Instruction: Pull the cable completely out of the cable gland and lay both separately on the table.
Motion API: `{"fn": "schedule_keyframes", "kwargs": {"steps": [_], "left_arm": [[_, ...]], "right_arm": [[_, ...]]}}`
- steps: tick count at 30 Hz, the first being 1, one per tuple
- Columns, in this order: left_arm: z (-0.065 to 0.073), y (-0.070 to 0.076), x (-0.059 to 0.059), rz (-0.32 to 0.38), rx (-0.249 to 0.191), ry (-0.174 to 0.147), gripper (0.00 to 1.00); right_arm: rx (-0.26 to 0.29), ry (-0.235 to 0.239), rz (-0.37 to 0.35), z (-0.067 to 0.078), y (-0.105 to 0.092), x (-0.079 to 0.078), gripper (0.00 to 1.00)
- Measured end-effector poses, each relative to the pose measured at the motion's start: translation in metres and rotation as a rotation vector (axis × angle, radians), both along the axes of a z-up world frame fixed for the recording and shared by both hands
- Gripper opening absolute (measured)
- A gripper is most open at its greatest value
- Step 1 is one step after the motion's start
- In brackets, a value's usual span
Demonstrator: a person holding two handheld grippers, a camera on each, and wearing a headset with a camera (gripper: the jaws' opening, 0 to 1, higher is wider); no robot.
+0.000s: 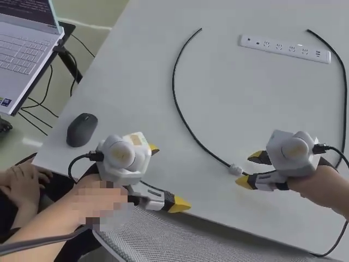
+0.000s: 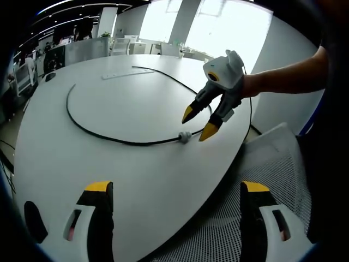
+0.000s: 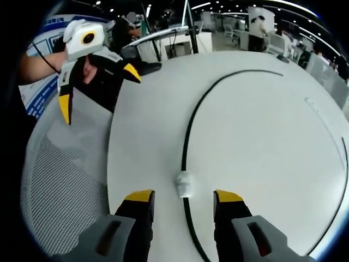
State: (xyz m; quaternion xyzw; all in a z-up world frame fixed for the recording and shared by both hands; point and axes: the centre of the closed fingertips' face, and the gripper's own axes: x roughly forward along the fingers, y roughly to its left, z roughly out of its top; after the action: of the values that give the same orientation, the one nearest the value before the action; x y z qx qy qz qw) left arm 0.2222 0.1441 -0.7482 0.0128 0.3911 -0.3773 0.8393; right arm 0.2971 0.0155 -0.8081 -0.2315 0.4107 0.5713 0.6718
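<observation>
— Lower right of the head view, right gripper (image 1: 250,170): how far open?
— Parted moderately, gripping nothing. Tips just short of the white cable gland (image 1: 235,170).
— Gland's place?
— Threaded on the black cable (image 1: 174,82), flat on the white table (image 1: 245,98), right of bottom centre.
— And lower left?
— Left gripper (image 1: 166,176), spread wide, empty, at the table's near edge.
</observation>
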Motion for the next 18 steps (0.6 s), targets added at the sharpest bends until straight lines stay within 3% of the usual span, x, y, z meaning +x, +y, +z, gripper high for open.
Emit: {"fn": "schedule_keyframes", "kwargs": {"steps": [18], "left_arm": [[0.000,0.002,0.003,0.002,-0.007,-0.003,0.96]], "right_arm": [[-0.053,-0.007,0.071,-0.011,0.004,-0.004,0.18]]}}
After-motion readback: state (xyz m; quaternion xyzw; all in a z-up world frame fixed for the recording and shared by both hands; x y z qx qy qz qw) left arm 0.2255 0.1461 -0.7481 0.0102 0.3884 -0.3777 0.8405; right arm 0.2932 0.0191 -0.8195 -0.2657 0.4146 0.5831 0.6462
